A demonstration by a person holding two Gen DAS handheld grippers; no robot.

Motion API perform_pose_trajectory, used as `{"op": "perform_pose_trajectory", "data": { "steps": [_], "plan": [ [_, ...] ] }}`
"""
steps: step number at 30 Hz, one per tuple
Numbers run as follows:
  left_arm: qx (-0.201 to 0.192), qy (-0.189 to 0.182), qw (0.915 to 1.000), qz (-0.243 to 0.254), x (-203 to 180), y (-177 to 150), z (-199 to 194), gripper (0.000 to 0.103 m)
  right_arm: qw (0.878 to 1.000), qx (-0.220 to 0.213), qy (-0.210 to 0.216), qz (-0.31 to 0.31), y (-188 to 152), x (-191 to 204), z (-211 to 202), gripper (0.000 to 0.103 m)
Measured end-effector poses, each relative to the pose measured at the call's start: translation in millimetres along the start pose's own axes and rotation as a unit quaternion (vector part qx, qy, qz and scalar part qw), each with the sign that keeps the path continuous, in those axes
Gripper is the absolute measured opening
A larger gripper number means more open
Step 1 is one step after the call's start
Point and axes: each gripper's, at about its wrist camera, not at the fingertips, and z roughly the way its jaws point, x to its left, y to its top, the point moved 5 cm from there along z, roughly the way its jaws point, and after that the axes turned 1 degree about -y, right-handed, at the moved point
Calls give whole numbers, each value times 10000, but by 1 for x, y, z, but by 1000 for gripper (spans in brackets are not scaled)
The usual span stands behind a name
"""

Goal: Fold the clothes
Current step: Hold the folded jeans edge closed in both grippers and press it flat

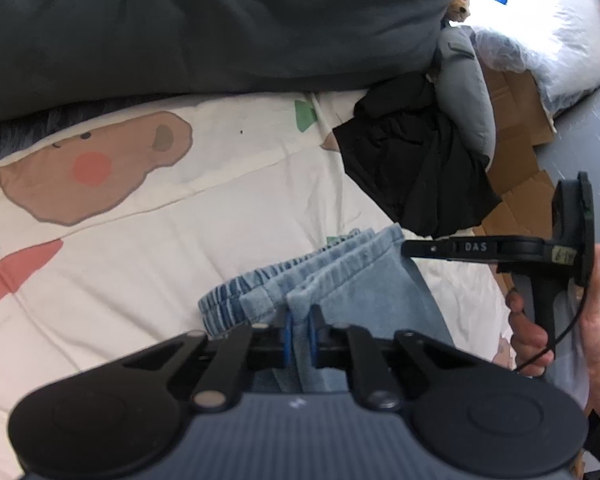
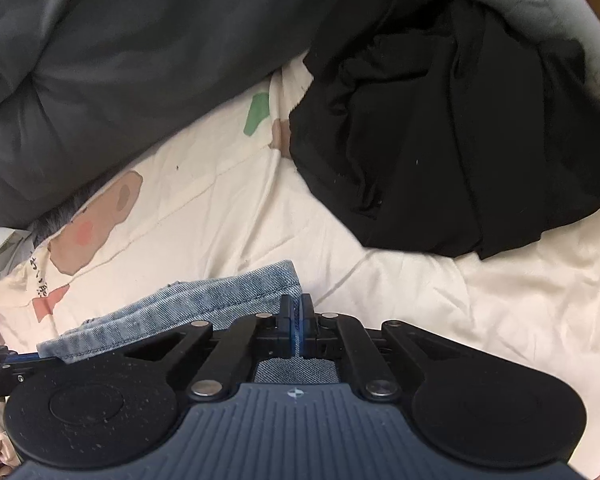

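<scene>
Light blue denim jeans (image 1: 340, 276) lie bunched in folds on a cream bedsheet (image 1: 180, 248) printed with a bear. My left gripper (image 1: 300, 332) is shut on the jeans near their elastic waistband, cloth pinched between the blue pads. In the left wrist view the right gripper (image 1: 410, 249) comes in from the right, held by a hand (image 1: 532, 332), its tip at the jeans' right edge. In the right wrist view my right gripper (image 2: 298, 320) is shut on a hemmed edge of the jeans (image 2: 204, 304), which stretch away to the left.
A dark grey duvet (image 1: 204, 20) fills the back. A crumpled black garment (image 2: 440, 128) lies on the bedsheet (image 2: 460, 300) at the right, beside a grey cushion (image 1: 466, 92). Cardboard (image 1: 516, 128) and a clear plastic bag (image 1: 540, 40) lie past the bed's right edge.
</scene>
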Motion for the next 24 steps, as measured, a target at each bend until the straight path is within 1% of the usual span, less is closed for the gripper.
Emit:
{"op": "perform_pose_trajectory", "data": {
  "steps": [3, 8, 13, 17, 21, 24],
  "plan": [
    [-91, -12, 10000, -10, -2, 2, -5, 8, 9999, -126, -56, -5, 4, 1, -7, 0],
    [-198, -3, 9998, -56, -3, 6, -10, 8, 9998, -204, -59, 6, 9, 4, -13, 0],
    [-157, 165, 9997, -112, 7, 5, -3, 8, 9997, -228, -104, 1, 9, 9, -8, 0],
    [-98, 242, 9996, -67, 14, 1, 1, 8, 9995, -217, -202, -95, 6, 15, -3, 0],
    [-110, 259, 9996, 74, 10, 1, -3, 10, 9981, -506, -285, -192, 6, 18, -20, 2],
    [-201, 470, 9985, 205, 4, 2, -10, 13, 9972, -655, -313, -178, 6, 17, -34, 2]
  ]
}}
